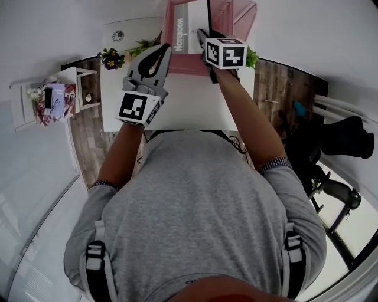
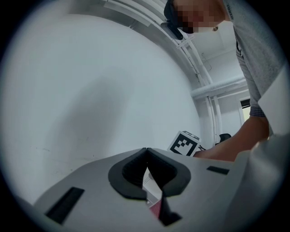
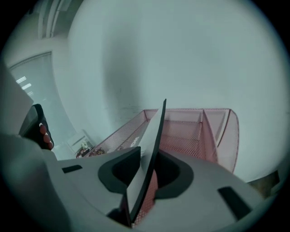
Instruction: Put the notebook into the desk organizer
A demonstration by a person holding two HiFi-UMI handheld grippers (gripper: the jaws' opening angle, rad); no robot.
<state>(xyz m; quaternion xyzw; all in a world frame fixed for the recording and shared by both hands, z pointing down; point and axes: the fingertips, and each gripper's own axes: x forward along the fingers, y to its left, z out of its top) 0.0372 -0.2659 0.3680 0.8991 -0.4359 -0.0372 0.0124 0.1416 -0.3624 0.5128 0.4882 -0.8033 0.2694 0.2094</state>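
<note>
Closest in, both forearms reach out over the white table [image 1: 195, 100]. The left hand-held gripper [image 1: 165, 49] hovers toward eleven o'clock, its jaws pinched together at the tips with nothing between them. Just past it, toward twelve, the right hand-held gripper [image 1: 204, 36] sits at the front of the desk organizer [image 1: 245, 15]. Its own view shows a narrow gap between the jaws, with the notebook [image 1: 180, 29] standing on edge between them and the pads beside it rather than clamping it. The notebook is already down inside the pink mesh organizer, upright and leaning against the left wall, with the empty compartments off to its right. The organizer stands at the far edge of the table at twelve o'clock. A flower pot [image 1: 110, 58] sits out at ten o'clock, and some green leaves [image 1: 251, 58] at one o'clock.
</note>
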